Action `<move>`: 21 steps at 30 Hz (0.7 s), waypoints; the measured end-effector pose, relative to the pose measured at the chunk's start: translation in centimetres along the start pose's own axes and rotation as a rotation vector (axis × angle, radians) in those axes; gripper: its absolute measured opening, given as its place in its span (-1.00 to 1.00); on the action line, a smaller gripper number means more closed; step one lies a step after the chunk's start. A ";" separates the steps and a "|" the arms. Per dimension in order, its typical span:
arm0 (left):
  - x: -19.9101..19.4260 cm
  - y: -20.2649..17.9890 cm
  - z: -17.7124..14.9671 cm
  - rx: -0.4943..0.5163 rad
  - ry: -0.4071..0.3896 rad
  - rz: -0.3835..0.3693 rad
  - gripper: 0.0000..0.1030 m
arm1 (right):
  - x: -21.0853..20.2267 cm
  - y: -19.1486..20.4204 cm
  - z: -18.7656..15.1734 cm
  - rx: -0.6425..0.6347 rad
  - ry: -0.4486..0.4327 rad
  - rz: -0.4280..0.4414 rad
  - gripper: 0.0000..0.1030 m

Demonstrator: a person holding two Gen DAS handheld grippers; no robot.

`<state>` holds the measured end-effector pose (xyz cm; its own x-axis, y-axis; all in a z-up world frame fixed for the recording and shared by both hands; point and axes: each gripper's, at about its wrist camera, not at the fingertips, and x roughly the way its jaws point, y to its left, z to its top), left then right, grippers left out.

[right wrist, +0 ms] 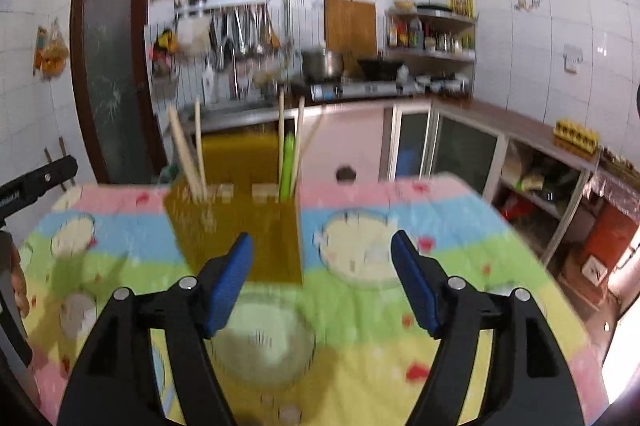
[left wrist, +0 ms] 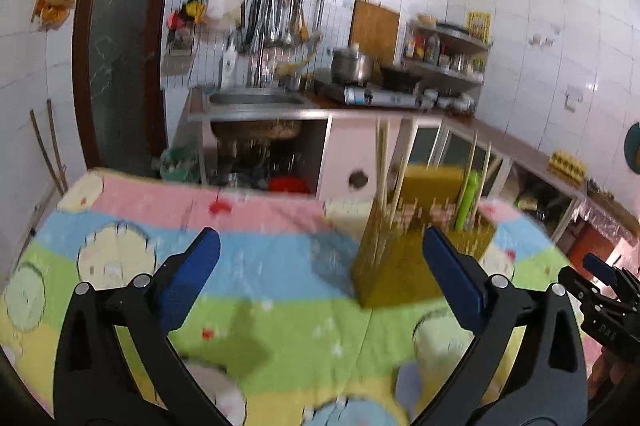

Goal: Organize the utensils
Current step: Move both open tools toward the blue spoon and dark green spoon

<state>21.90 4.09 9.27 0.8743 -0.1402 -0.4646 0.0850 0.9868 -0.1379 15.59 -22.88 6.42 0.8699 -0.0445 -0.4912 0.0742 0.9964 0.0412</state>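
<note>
Left hand-held gripper point(left wrist: 320, 262) gaping wide and empty, right hand-held gripper point(right wrist: 322, 262) hovering part-open, empty, olive-yellow perforated plastic utensil holder point(right wrist: 240, 226) with wooden chopsticks point(right wrist: 188, 149) standing ahead near the worktop's point(right wrist: 460, 226) far edge.

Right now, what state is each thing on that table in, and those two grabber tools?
Left gripper: open, nothing between its fingers.
Right gripper: open, empty.
Yellow holder: upright on the tablecloth, touched by neither gripper.
Chopsticks: standing in the holder, leaning, tips up.
Green utensil: standing in the holder beside some chopsticks.
</note>
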 end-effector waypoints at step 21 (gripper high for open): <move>1.4 -0.4 -11.2 0.093 0.272 0.030 0.90 | 0.2 3.1 -11.5 -0.052 0.252 0.077 0.39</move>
<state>17.74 2.56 -1.09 0.7180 -0.1151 -0.6864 0.1157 0.9922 -0.0454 10.37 -18.96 -3.50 0.7225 0.0443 -0.6900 -0.0184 0.9988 0.0449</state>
